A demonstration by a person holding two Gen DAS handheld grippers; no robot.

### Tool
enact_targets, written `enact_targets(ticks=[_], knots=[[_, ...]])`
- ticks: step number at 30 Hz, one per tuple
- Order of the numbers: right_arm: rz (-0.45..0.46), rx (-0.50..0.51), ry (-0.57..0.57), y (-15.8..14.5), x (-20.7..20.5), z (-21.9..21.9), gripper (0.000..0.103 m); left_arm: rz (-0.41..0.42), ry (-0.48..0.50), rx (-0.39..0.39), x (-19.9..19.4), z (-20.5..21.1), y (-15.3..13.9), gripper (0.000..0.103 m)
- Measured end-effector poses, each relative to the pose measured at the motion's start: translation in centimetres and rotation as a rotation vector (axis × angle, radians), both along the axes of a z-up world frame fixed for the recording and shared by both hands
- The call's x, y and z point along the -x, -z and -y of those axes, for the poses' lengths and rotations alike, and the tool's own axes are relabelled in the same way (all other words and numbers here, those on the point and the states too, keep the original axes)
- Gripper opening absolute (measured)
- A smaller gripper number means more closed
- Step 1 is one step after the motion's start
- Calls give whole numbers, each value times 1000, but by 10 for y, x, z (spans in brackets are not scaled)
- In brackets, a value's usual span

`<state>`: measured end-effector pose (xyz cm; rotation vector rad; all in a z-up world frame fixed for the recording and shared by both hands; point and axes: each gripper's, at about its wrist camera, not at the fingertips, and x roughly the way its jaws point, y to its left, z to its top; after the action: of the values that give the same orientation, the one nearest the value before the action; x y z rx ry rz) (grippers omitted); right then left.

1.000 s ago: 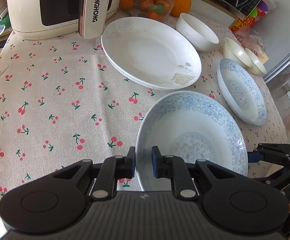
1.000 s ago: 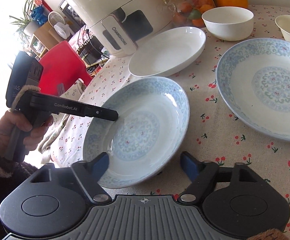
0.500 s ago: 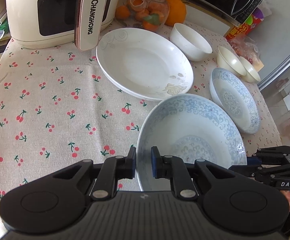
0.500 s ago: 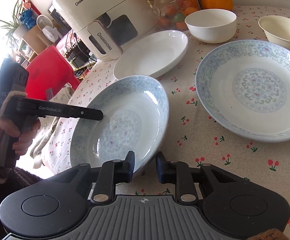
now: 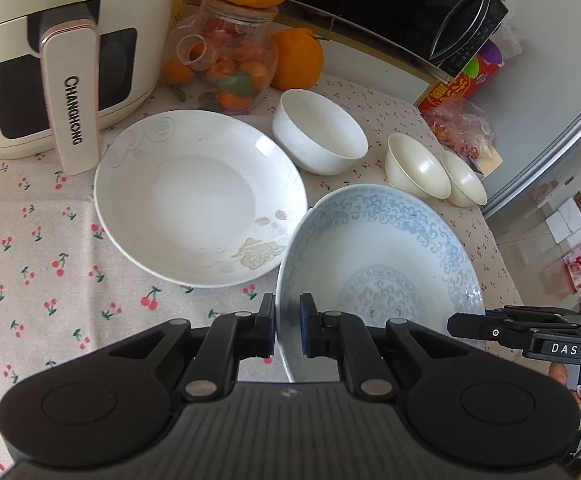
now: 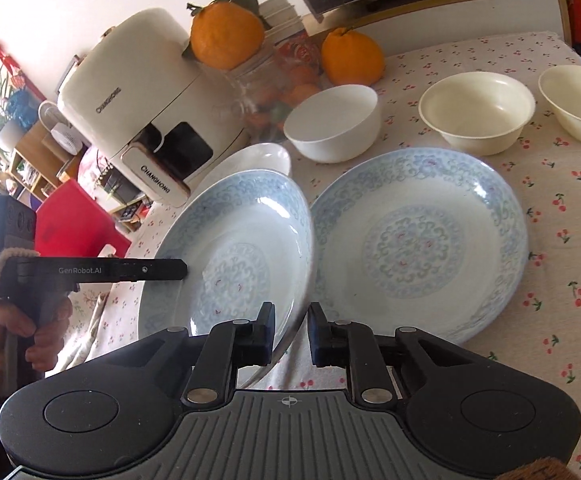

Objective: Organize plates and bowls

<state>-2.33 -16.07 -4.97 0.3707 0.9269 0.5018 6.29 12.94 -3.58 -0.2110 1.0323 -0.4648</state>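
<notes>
Both grippers hold one blue-patterned plate (image 5: 374, 268) lifted off the table. My left gripper (image 5: 287, 330) is shut on its left rim. My right gripper (image 6: 289, 334) is shut on its opposite rim, and the plate (image 6: 230, 256) tilts up there. A second blue-patterned plate (image 6: 418, 240) lies on the cloth just right of the held one; in the left wrist view the held plate hides it. A white plate (image 5: 198, 196) lies to the left. A white bowl (image 5: 318, 136) and two cream bowls (image 5: 416, 168) (image 5: 462, 178) stand behind.
A cream Changhong air fryer (image 5: 50, 56) stands at the back left. A glass jar of fruit (image 5: 222, 64) and oranges (image 5: 296, 58) sit beside it, with a microwave (image 5: 402, 8) behind. The cherry-print tablecloth (image 5: 30, 248) ends at the right edge near the cream bowls.
The right gripper closed on the plate's rim. Both grippers lifted the plate and carried it toward the back right, over the second blue plate.
</notes>
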Motion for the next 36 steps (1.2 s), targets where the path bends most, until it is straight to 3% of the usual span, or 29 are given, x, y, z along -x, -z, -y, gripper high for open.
enact_targets(ticks=[15, 24, 36], knots=[[-65, 40, 260, 4, -40, 67, 18, 12, 30, -40, -31, 84, 9, 9], [-99, 78, 334, 19, -54, 74, 18, 68, 22, -148, -31, 109, 12, 10], [-84, 148, 333, 21, -55, 63, 17, 146, 33, -330, -25, 131, 19, 12]])
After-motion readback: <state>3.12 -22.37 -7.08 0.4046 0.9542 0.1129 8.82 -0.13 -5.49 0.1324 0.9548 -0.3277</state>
